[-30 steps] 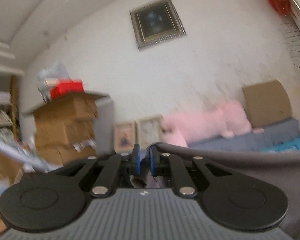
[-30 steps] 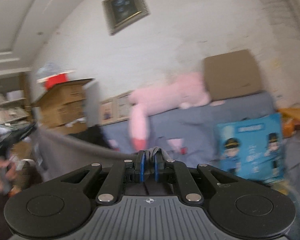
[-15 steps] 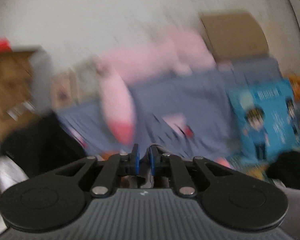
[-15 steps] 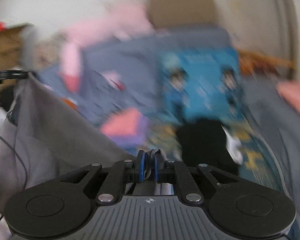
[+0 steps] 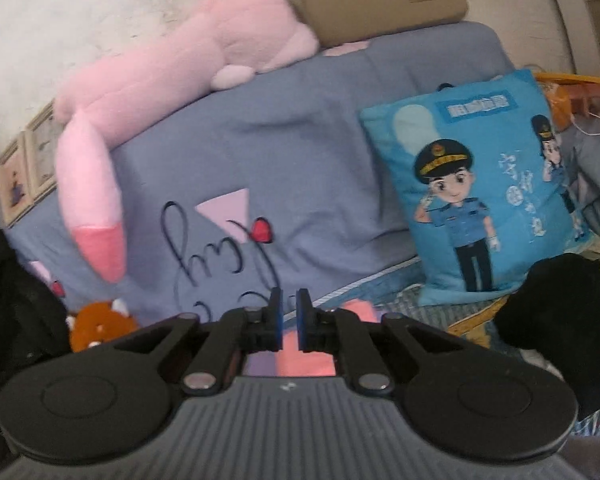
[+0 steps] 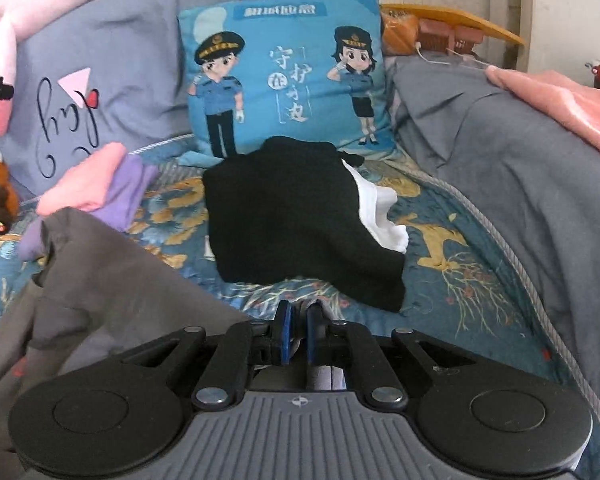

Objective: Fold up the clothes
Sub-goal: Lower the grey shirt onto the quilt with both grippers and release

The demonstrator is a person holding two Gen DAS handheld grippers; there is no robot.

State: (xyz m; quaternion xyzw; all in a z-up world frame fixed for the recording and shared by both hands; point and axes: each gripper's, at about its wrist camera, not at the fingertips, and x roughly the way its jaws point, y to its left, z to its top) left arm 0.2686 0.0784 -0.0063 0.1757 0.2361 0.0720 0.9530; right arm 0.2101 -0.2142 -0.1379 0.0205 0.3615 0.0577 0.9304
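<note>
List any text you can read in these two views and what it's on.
"守护在身边": vertical white characters on the blue cushion, between its two uniformed cartoon figures.
Header strip at the cushion's top: Chinese characters, too blurred to read.
Dark cursive script on the grey-blue cover: handwriting-style, not legible.
No readable text on either gripper.

Both wrist cams face sofa (share blue cushion (image 5: 476, 196)).

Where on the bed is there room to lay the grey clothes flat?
Best bare patch: floral bedspread between the black garment and the grey blanket. Crowded left, where the pink and purple clothes sit beside the grey garment.
</note>
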